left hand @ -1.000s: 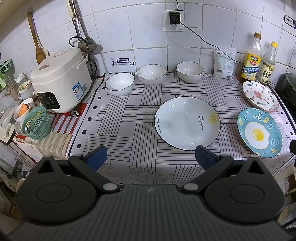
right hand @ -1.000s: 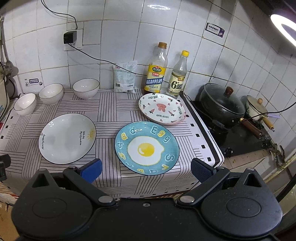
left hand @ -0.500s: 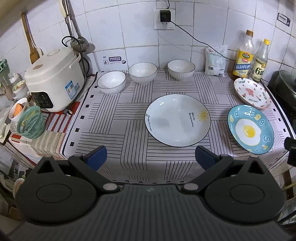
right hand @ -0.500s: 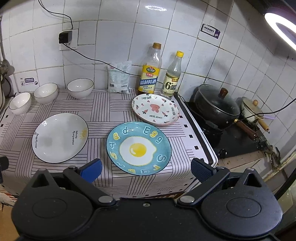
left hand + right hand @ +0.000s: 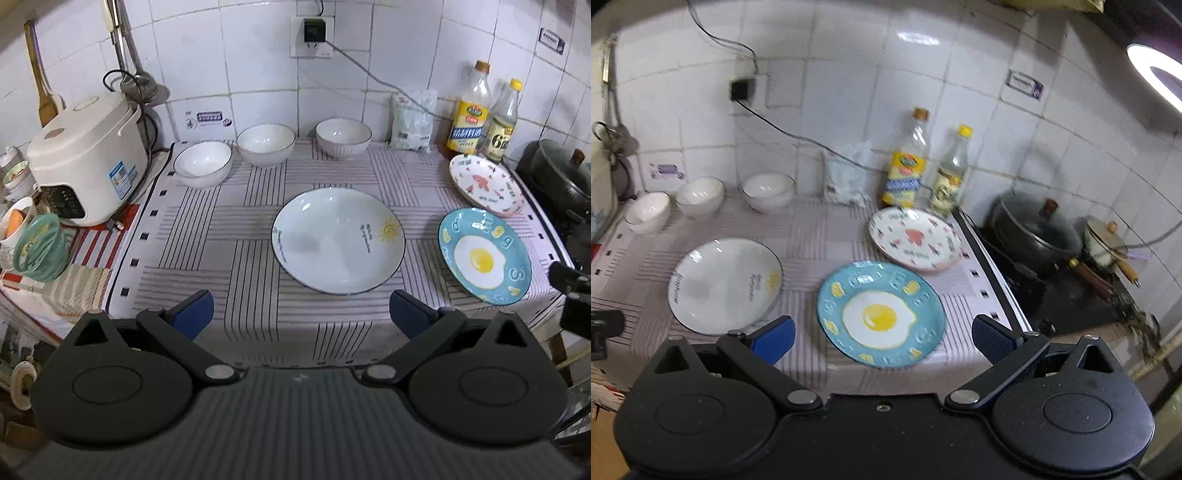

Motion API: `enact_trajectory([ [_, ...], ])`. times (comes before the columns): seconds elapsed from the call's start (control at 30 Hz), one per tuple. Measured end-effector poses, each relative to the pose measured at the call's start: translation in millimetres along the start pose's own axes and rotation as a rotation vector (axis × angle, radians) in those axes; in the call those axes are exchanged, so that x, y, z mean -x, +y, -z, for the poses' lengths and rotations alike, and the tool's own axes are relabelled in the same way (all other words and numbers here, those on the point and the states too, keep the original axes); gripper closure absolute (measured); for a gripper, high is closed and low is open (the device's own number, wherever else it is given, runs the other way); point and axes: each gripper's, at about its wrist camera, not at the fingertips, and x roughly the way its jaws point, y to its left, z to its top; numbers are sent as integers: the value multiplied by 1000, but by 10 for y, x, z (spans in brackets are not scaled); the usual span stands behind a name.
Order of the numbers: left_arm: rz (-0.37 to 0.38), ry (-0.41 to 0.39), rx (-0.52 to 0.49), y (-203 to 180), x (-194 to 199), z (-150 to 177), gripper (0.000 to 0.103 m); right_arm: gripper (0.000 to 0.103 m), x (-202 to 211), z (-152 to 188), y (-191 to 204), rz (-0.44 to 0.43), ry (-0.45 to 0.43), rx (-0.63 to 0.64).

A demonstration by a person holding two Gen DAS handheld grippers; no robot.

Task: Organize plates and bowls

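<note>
Nothing sorted yet, as far as I can judge: three plates lie flat and separate on the striped cloth [image 5: 229, 236], none stacked. The big white plate with the sun print [image 5: 338, 240] sits mid-cloth, the blue fried-egg plate [image 5: 881, 314] is near the front edge to its right, and the pink-patterned plate [image 5: 915, 238] is just behind that one, beside the two bottles [image 5: 925, 162]. Three white bowls [image 5: 266, 143] stand in a row along the far wall, apart from each other, not nested; the left one [image 5: 202, 163] is close to the rice cooker [image 5: 86, 160]. My left gripper [image 5: 300, 310] hangs off the near edge in front of the white plate, jaws wide, empty. My right gripper [image 5: 882, 338] hovers at the near rim of the egg plate, jaws wide, empty, not touching that I can tell; that view is blurry. Left to do: all stacking of plates and nesting of bowls. Stove with pots [image 5: 1038, 230] is far right.
</note>
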Motion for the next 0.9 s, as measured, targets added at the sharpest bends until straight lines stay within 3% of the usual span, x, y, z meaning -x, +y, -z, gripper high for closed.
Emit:
enact_trajectory([
  [0.27,14,-15,-35,136,-239,-144,3,0,-187,92,167,-130,-147,53],
  [0.37,57,12,-37,246,-421,-192,5,4,-306,108,221,-203,-188,51],
  [0.47,51,33,-36,328,-631,-215,14,7,-449,104,298,-251,-198,50],
  [0.6,33,91,-29,429,-985,-234,19,13,-699,122,383,-342,-176,17],
  [0.67,30,124,-19,474,-1172,-227,28,17,-861,137,420,-388,-147,-18],
  [0.77,42,164,-10,504,-1449,-199,38,19,-1087,188,498,-443,-100,-64],
  [0.9,56,204,1,514,-1771,-133,42,19,-1447,290,616,-474,-36,-105],
])
